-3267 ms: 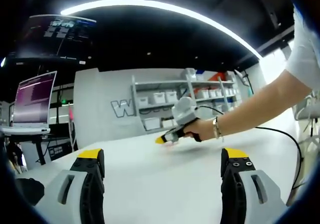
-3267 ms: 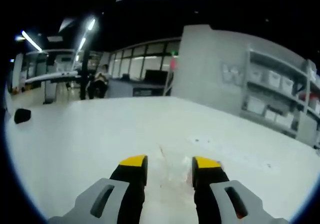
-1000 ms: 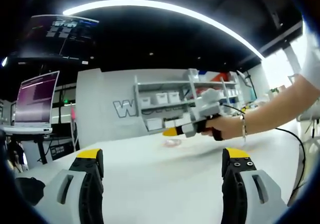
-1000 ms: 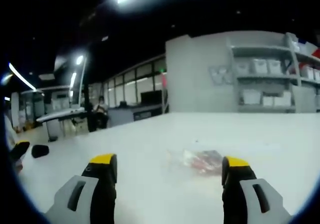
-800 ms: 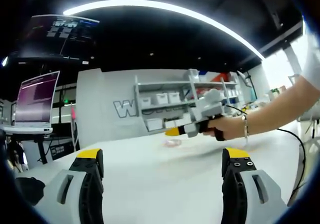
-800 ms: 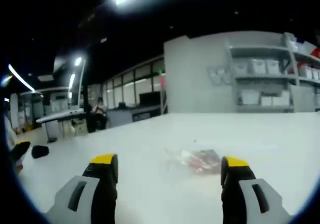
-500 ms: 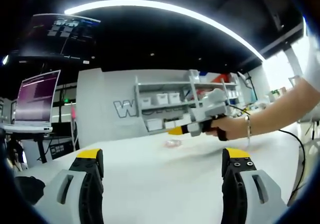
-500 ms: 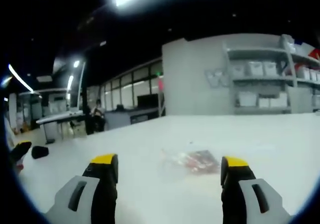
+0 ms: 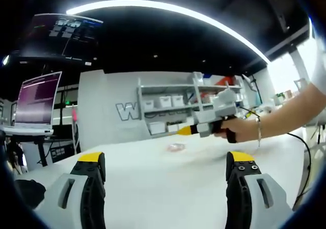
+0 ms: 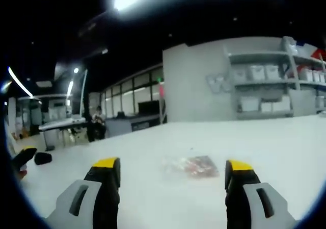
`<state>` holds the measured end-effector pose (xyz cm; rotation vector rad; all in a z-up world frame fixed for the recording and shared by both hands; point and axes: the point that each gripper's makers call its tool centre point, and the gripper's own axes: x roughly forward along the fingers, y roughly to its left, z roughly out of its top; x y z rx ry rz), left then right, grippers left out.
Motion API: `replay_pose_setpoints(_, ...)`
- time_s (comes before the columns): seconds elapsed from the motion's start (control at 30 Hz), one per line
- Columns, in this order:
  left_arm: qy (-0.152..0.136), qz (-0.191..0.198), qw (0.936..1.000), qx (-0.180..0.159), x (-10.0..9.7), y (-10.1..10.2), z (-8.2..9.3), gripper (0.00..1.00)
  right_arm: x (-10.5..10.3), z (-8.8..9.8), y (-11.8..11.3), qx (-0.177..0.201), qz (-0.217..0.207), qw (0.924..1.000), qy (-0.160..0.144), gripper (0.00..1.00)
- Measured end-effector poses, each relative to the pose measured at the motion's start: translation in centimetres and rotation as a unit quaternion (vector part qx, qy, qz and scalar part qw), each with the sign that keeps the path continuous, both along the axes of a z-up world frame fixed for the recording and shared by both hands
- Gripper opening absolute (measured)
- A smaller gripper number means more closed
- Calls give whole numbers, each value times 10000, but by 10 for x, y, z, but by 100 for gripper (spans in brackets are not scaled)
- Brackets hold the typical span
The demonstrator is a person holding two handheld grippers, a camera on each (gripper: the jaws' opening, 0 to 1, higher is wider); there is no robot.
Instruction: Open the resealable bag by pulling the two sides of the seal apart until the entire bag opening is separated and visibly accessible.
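Risking: a slip. The small clear resealable plastic bag w/ reddish contents point(image 10: 191, 165) is lying flat on the white tabletop point(image 10: 153, 147), so jaws coming in level are likely skating over the film or pinching both seal sides together, not one lip each.
Dragging: w/ nothing pinning it, the light bag is prob sliding across the smooth top when one jaw nudges it.
Misjudging: bag is reading blurred and faint in both views, seal edge is not showing, so I cannot tell which end is the opening; a grab at the wrong end is tearing film or crushing contents.
Bag spot: out ahead of the right gripper point(image 10: 173, 170), between its jaw lines but well apart from the tips; in the left gripper view it is sitting as a pale pink fleck point(image 9: 177, 147) on the table, far off.
Right gripper: jaws standing wide apart, empty, hovering low over the table, pointing at the bag.
Left gripper point(image 9: 165, 162): jaws spread wide, empty, near table level, aiming across the top.
Hand point(image 9: 239, 129): gripping the right gripper's handle, forearm reaching in from the right, held above the table.
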<state>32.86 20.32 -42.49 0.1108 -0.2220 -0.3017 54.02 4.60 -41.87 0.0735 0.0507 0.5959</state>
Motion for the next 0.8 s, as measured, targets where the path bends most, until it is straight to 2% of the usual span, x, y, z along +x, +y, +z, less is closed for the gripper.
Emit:
replay_pose_setpoints(0.2,-10,-3,10000,-26,3,4,1,97,-2,-1,-8,50,-32,10000,33,85)
replay_pose_setpoints(0.5,-9,-9,10000,-38,7,8,0,97,-16,7,-20,209,-119,9997,-94,84)
replay_pose_setpoints(0.53,-5,-7,10000,-39,8,9,0,97,-13,7,-21,216,-125,9996,-90,84)
replay_pose_setpoints(0.8,-11,-9,10000,-34,2,4,0,97,-16,5,-26,258,-161,9995,-98,84)
